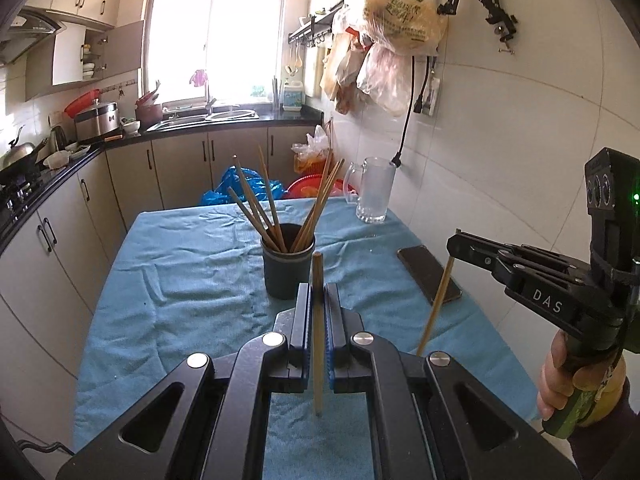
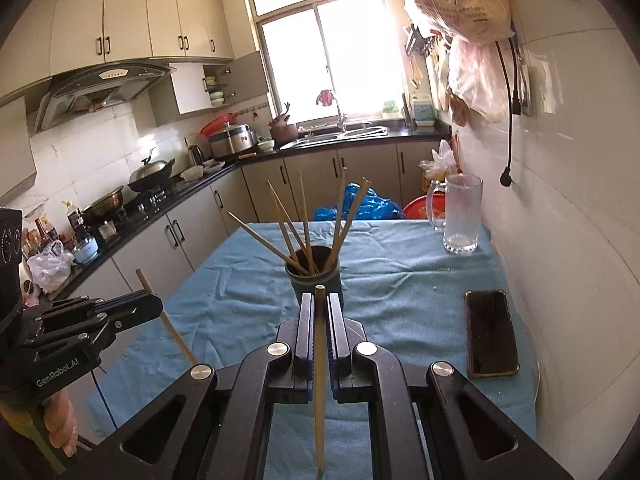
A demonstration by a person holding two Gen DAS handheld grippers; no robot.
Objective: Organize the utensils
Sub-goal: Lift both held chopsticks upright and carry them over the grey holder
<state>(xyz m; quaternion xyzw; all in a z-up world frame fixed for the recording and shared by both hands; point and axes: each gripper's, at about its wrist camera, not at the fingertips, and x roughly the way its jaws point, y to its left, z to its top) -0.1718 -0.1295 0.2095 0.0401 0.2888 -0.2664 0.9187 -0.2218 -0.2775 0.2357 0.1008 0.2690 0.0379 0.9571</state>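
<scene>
Several wooden chopsticks (image 1: 260, 204) are held upright in the dark cup (image 1: 287, 266); one chopstick each is clamped by the left gripper (image 1: 318, 296) and right gripper (image 2: 319, 308).

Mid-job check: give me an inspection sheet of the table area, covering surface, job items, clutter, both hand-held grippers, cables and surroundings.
Surface: table under a wrinkled blue cloth.
Job's things: dark cup holding several chopsticks, standing mid-table.
Clutter: phone lying flat near the wall; empty glass mug at the far corner.
Grippers: left hand-held gripper shut on one chopstick; right hand-held gripper shut on another chopstick. Both are short of the cup.
Cables: black cord hanging on the tiled wall, plug dangling.
Surroundings: kitchen counter, window, bags hung on the wall.
</scene>
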